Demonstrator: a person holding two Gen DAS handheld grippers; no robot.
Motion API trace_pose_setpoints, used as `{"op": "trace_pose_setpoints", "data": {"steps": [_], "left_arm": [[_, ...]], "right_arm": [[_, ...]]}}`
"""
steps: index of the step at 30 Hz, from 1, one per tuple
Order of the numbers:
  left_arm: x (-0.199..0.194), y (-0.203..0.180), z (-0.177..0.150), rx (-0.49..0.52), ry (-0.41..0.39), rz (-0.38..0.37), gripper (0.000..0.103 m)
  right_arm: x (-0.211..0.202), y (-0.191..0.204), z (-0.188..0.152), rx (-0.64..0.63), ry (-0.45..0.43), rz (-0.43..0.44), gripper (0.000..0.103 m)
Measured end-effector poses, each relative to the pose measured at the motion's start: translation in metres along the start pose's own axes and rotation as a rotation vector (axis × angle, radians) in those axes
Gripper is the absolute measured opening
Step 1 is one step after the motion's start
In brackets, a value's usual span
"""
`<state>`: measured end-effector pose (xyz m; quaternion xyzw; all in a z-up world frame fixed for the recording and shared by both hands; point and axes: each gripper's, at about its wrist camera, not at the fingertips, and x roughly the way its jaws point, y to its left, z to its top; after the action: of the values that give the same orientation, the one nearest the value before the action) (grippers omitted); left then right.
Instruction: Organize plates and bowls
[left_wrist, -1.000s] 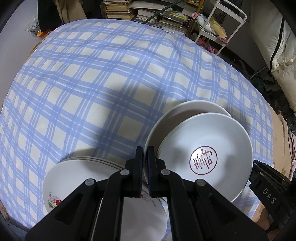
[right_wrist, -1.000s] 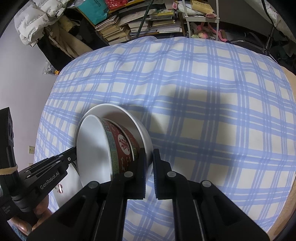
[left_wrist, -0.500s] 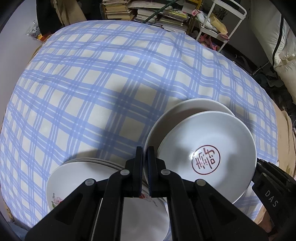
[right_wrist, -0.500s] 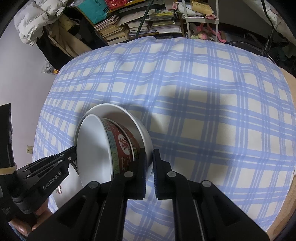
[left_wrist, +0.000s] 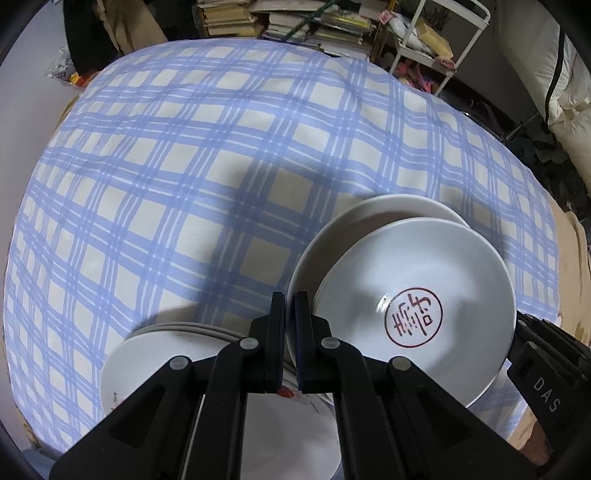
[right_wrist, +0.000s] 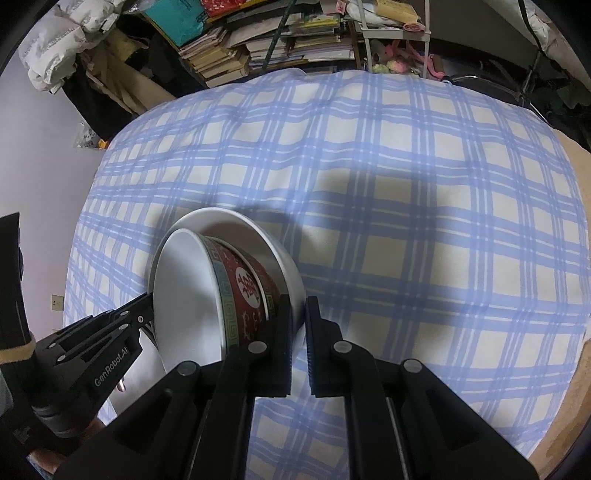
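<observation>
A plain white bowl (left_wrist: 369, 218) (right_wrist: 258, 236) holds a tilted second bowl, white inside with a red seal mark (left_wrist: 413, 317) and red-patterned outside (right_wrist: 247, 295). My left gripper (left_wrist: 290, 306) (right_wrist: 149, 299) is shut at the white bowl's left rim, which runs in between its fingers. On the opposite side my right gripper (right_wrist: 298, 310) (left_wrist: 535, 354) is shut on that bowl's rim, one finger inside and one outside. A stack of white plates with a floral print (left_wrist: 155, 354) (right_wrist: 138, 369) lies just left of the bowls, partly under my left gripper.
A blue-and-cream checked cloth (left_wrist: 184, 166) (right_wrist: 406, 184) covers the surface. Beyond its far edge are piles of books (left_wrist: 295, 22) (right_wrist: 258, 40) and a white wire trolley (left_wrist: 436, 40). A beige cover (left_wrist: 569, 258) shows at the right edge.
</observation>
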<state>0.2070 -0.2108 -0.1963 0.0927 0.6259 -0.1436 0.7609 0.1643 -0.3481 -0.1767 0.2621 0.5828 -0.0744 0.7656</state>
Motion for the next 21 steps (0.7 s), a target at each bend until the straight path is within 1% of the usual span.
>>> {"op": "trace_pose_setpoints", "data": {"steps": [2, 5, 9, 15, 18, 21], "left_arm": [[-0.001, 0.0, 0.001, 0.001, 0.0, -0.005, 0.002], [-0.007, -0.004, 0.002, 0.013, -0.012, 0.009, 0.002], [-0.016, -0.009, 0.006, 0.032, -0.029, 0.012, 0.002], [-0.025, -0.007, 0.009, 0.032, -0.029, 0.009, 0.003], [-0.028, -0.007, 0.005, 0.026, -0.03, 0.0, 0.003], [-0.03, -0.006, 0.001, 0.02, -0.024, -0.014, 0.004]], "right_arm": [[-0.001, 0.002, 0.001, -0.014, 0.005, -0.008, 0.01], [-0.005, 0.001, -0.001, -0.013, -0.008, -0.002, 0.01], [-0.008, -0.007, -0.003, 0.046, -0.006, 0.027, 0.01], [-0.02, -0.002, -0.004, 0.034, -0.02, 0.011, 0.01], [-0.024, -0.002, -0.005, 0.049, -0.019, 0.022, 0.01], [-0.027, 0.002, -0.009, 0.053, -0.018, 0.004, 0.009]]}}
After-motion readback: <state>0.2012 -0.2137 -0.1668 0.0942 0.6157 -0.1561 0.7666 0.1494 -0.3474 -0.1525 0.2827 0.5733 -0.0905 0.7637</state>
